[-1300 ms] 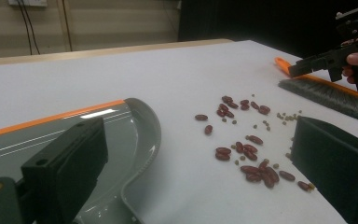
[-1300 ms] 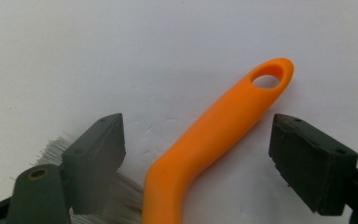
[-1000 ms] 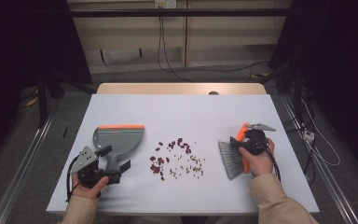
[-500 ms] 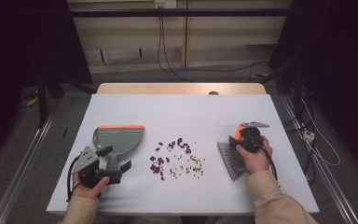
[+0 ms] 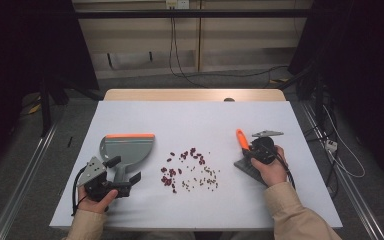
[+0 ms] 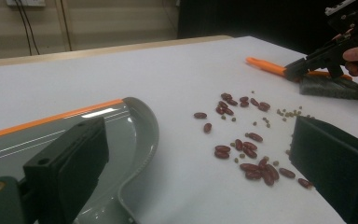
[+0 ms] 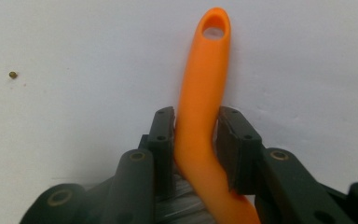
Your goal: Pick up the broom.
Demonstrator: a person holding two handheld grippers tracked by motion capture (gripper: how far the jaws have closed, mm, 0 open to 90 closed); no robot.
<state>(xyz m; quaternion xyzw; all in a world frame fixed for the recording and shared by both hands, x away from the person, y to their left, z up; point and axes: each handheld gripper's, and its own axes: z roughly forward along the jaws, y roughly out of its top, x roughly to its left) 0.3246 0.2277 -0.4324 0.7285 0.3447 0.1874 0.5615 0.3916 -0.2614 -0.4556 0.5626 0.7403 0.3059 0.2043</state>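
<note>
Here the brush lies at the right of the white desk, and its grey bristle head is mostly covered by the right hand in the high view. The right tool has just been closing and now pinches the smooth, curved orange plastic handle between its two black pads; the right gripper view shows the oval hanging hole at the handle's tip, which is too small to make out from above. From the left gripper view the brush appears far off, its handle half hidden behind the right tool.

The left tool stands open, its jaws apart on either side of the stem of the grey dustpan. The pan is glossy plastic with an orange lip; in the left gripper view it is cut off by the picture's edge. Between pan and brush lie scattered dark red beans and tiny greenish peas, the peas barely distinguishable from above.
</note>
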